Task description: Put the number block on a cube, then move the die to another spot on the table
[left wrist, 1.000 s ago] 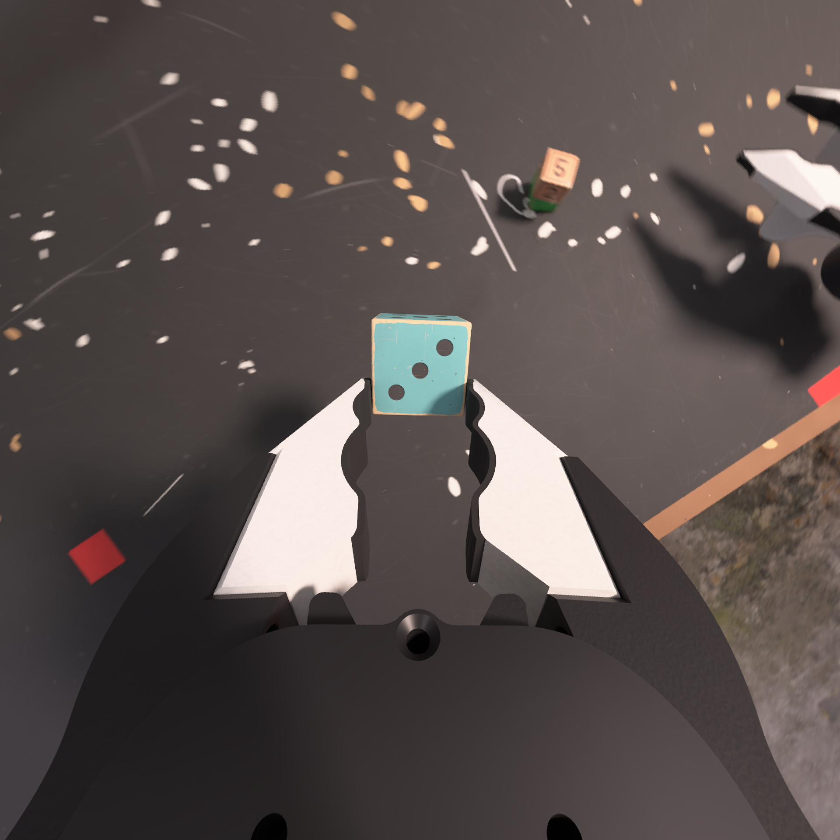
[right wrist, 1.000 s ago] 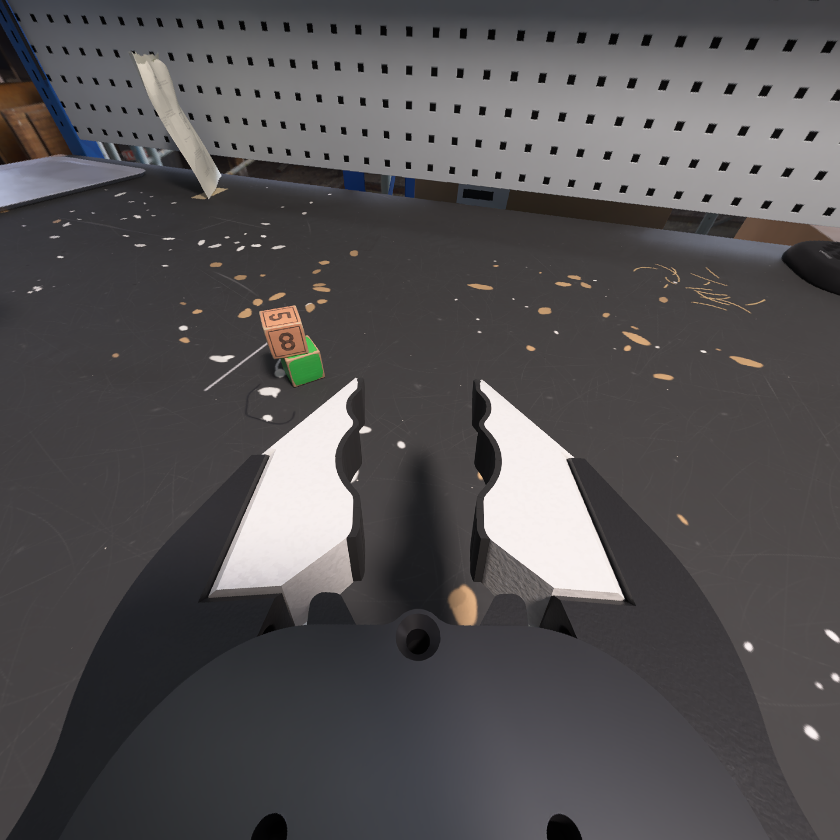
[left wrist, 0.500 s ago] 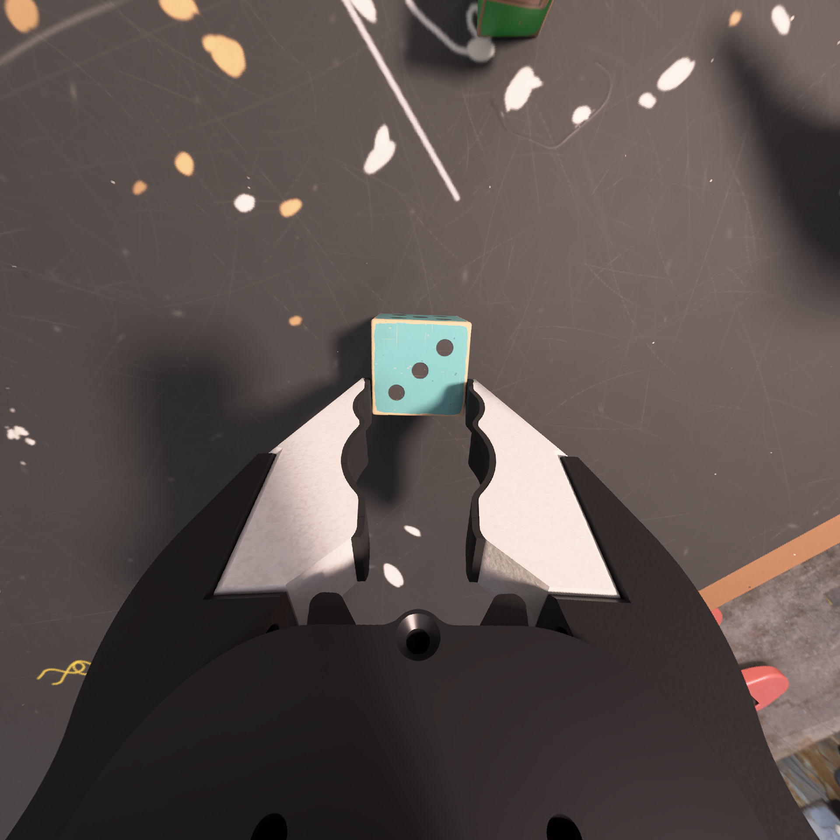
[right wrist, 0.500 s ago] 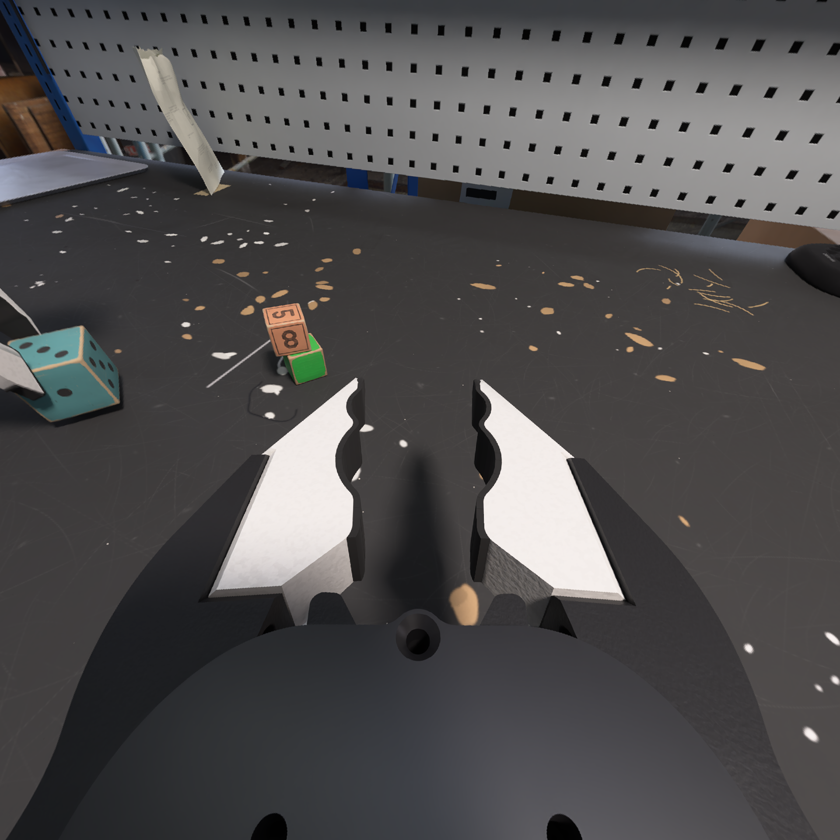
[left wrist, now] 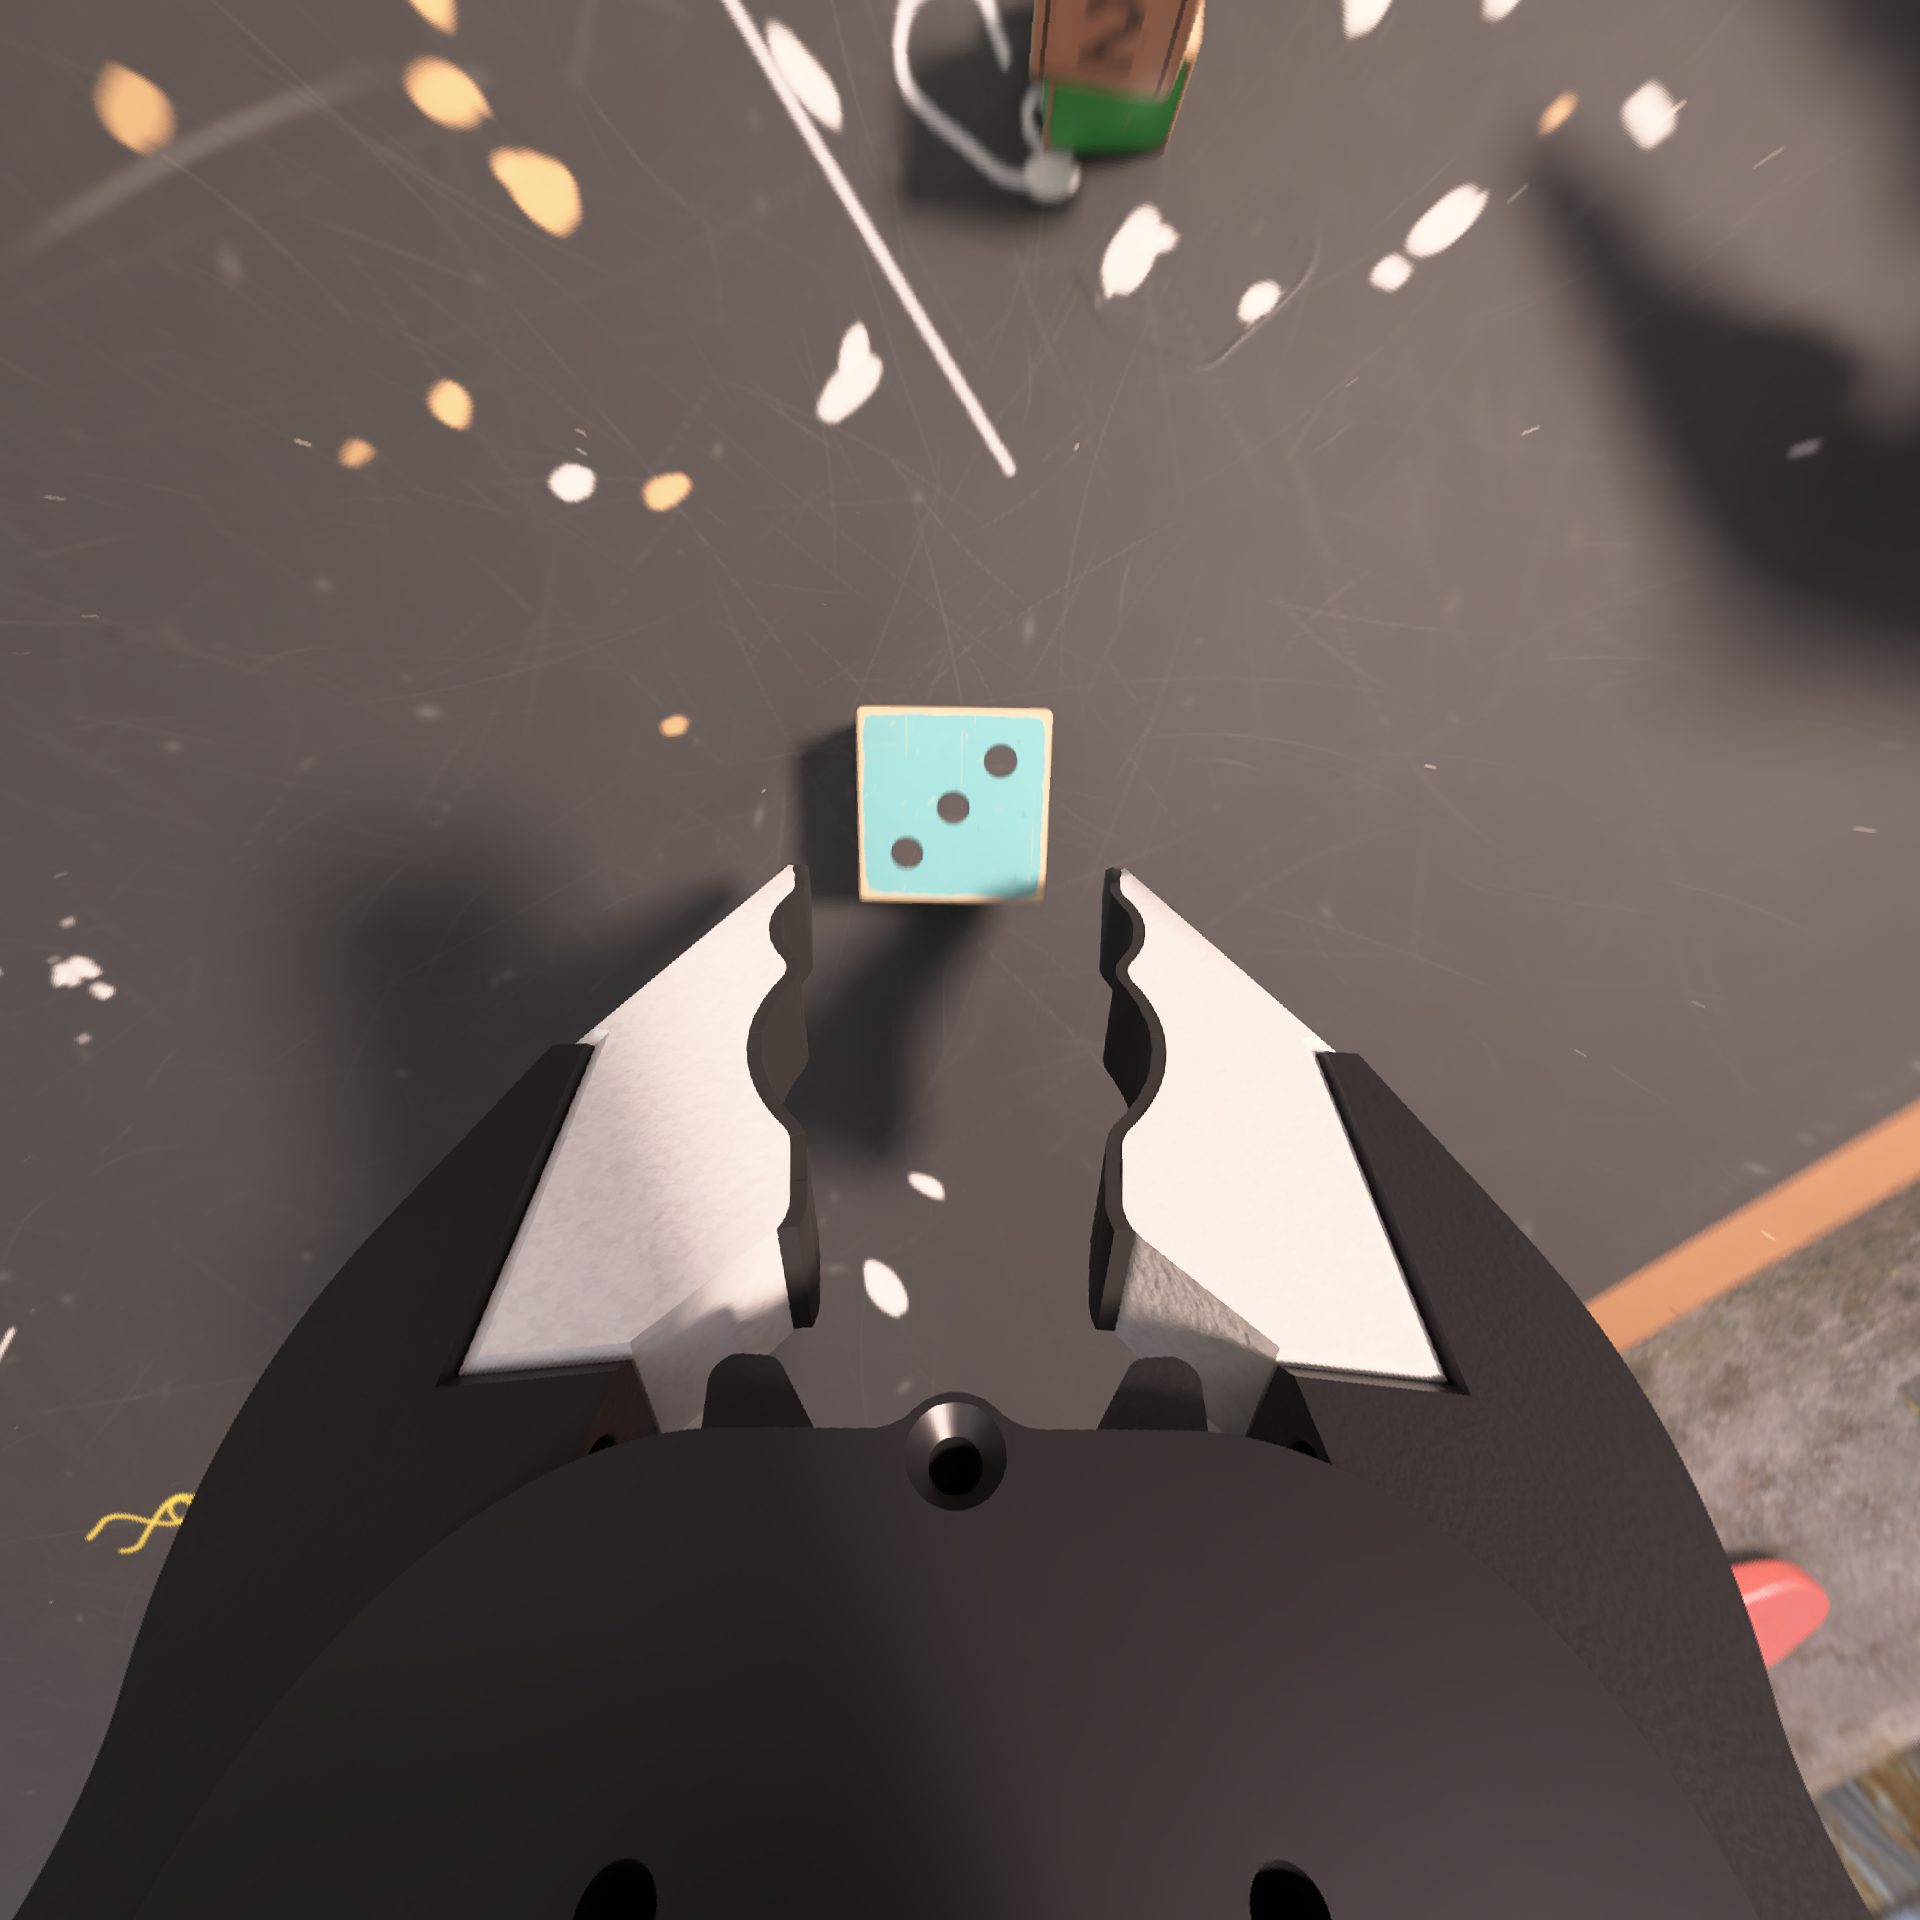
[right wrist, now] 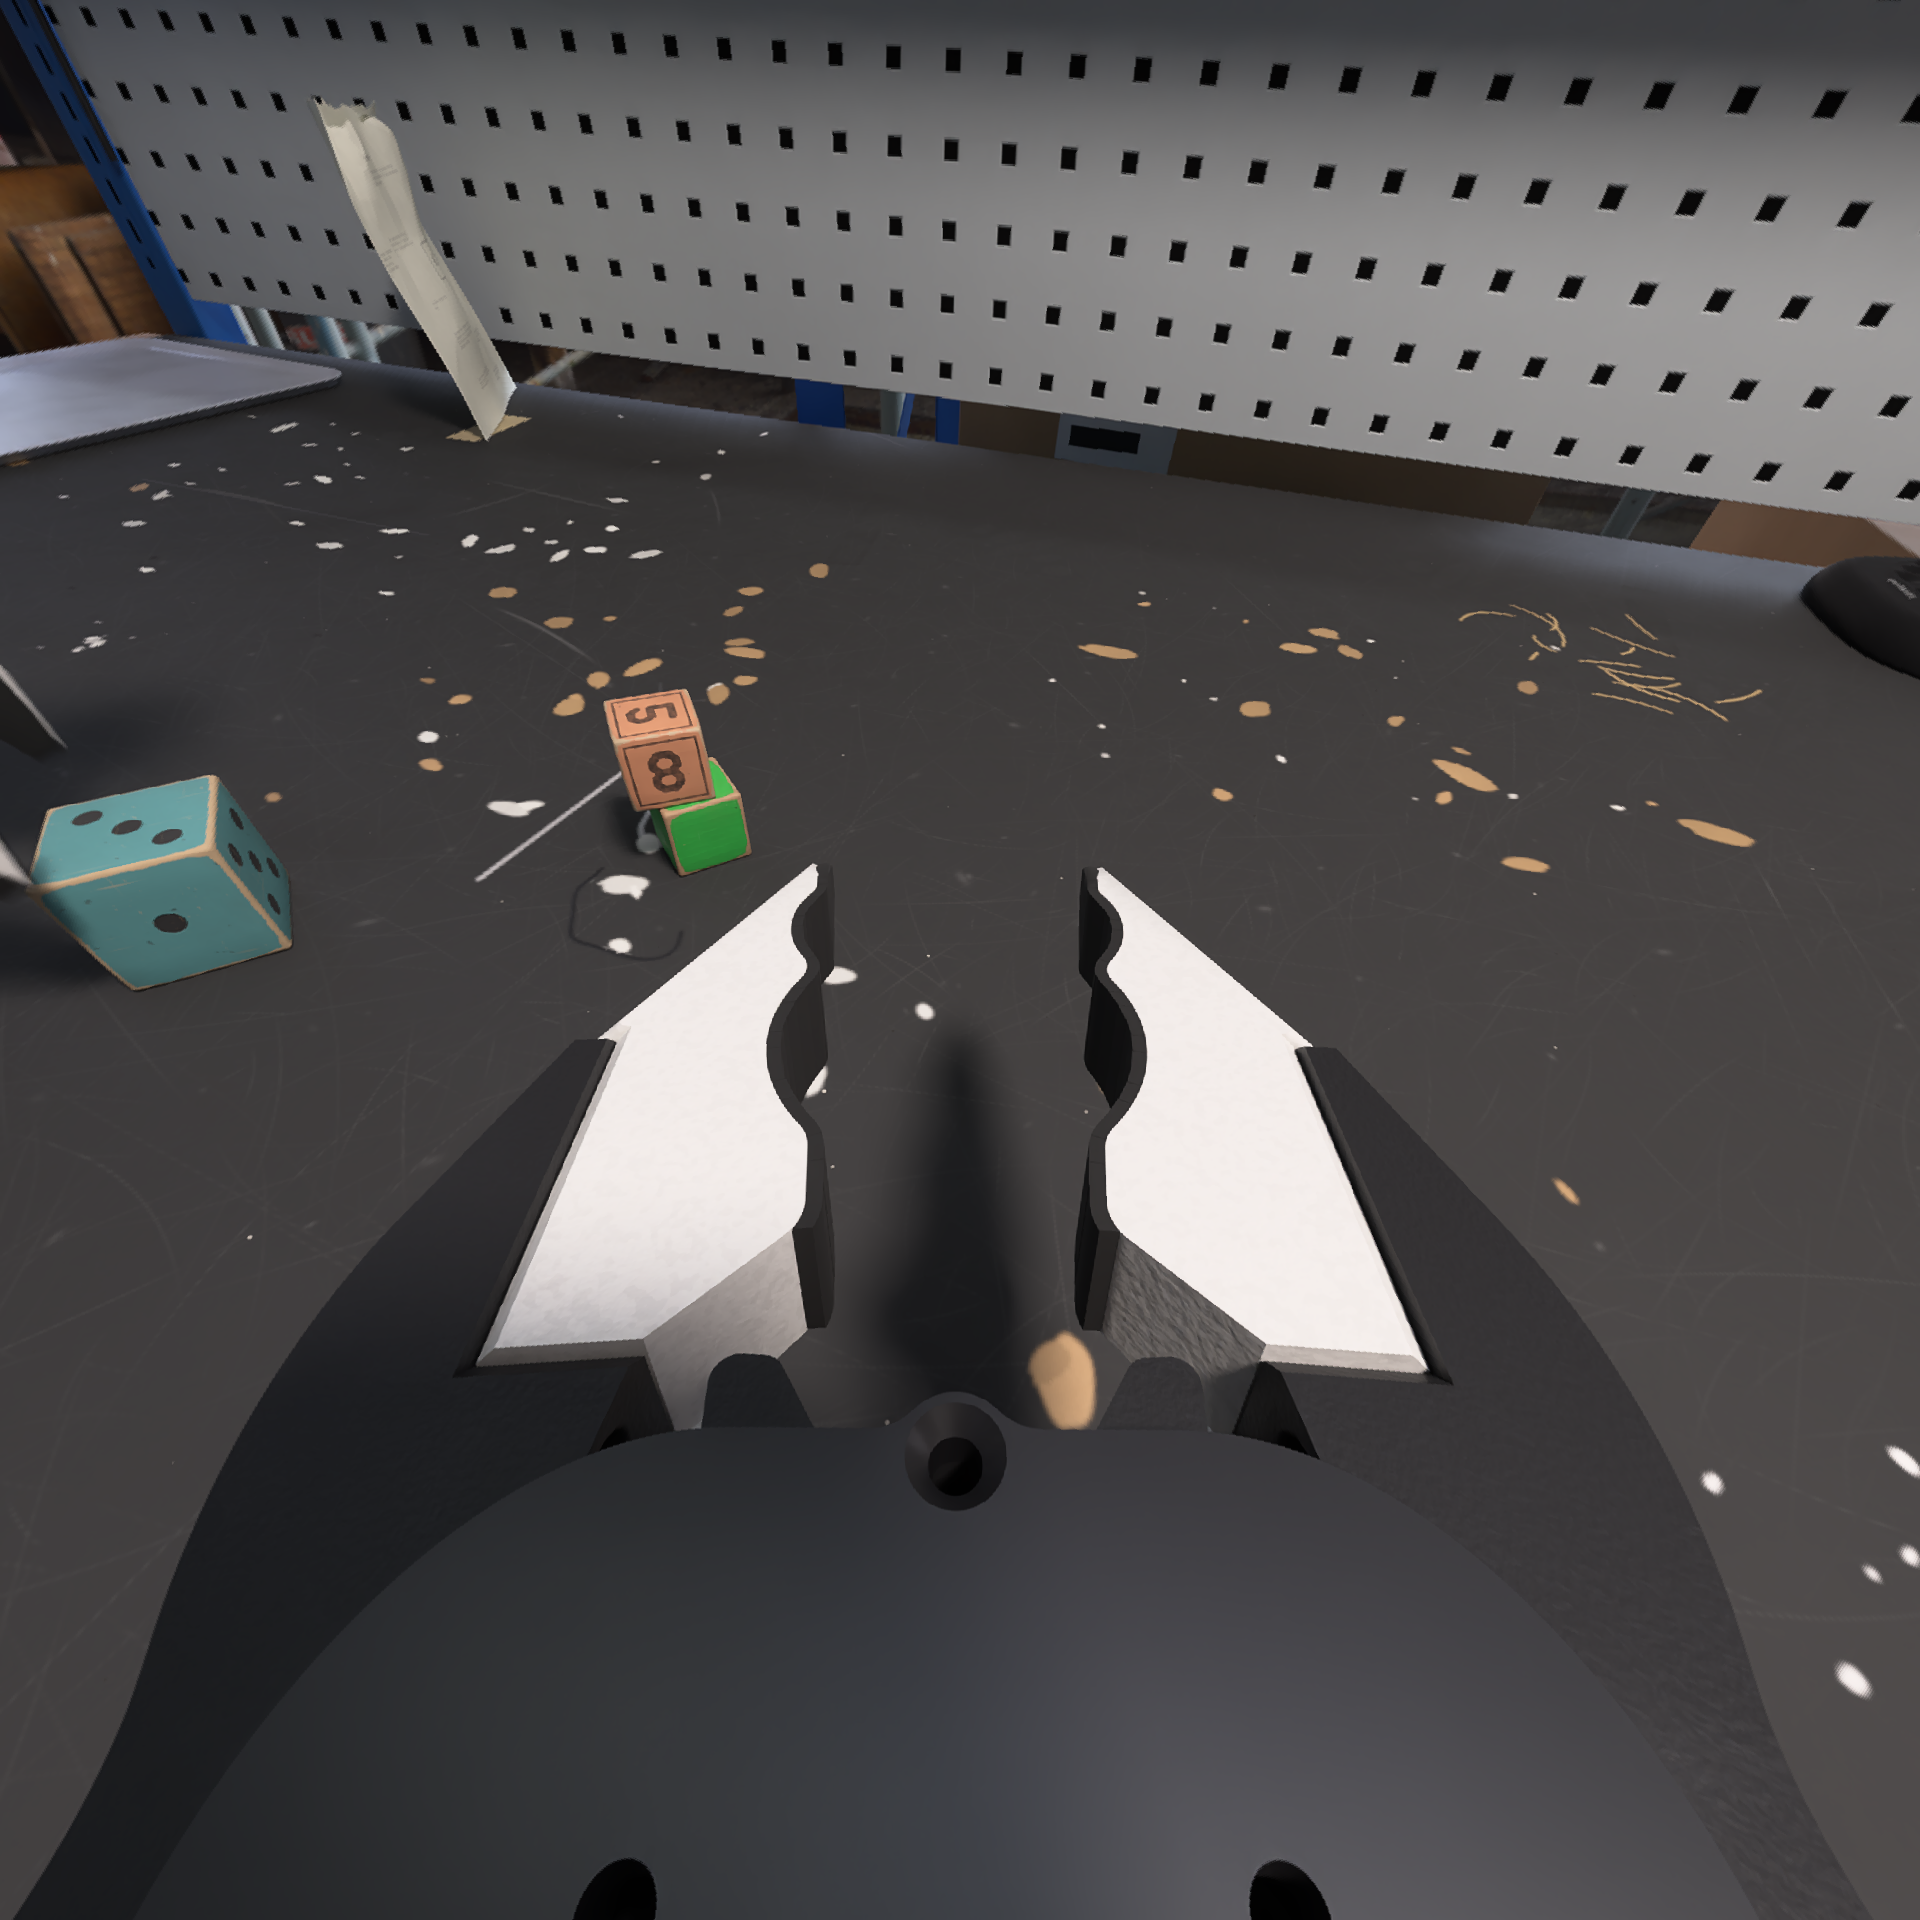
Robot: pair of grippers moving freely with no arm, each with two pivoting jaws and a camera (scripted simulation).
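The teal die (left wrist: 954, 805) rests on the dark table just beyond my left gripper (left wrist: 954, 883), which is open with the jaws apart and clear of it. The die also shows in the right wrist view (right wrist: 156, 883), at the far left, with the left gripper's fingertips (right wrist: 21, 722) beside it. The orange number block (right wrist: 660, 748) sits tilted on a green cube (right wrist: 712, 826). Both also show at the top of the left wrist view, block (left wrist: 1112, 36) above cube (left wrist: 1112, 120). My right gripper (right wrist: 954, 883) is open and empty, to the right of the stack.
A grey pegboard wall (right wrist: 1143, 208) with a hanging paper strip (right wrist: 416, 260) stands behind the table. A grey slab (right wrist: 135, 384) lies at the back left, a black object (right wrist: 1870, 613) at the far right. The table's orange edge (left wrist: 1756, 1226) runs near my left gripper's right side.
My left gripper has opened and let go of the die, which now sits on the table beyond the fingertips. The right gripper has barely moved.
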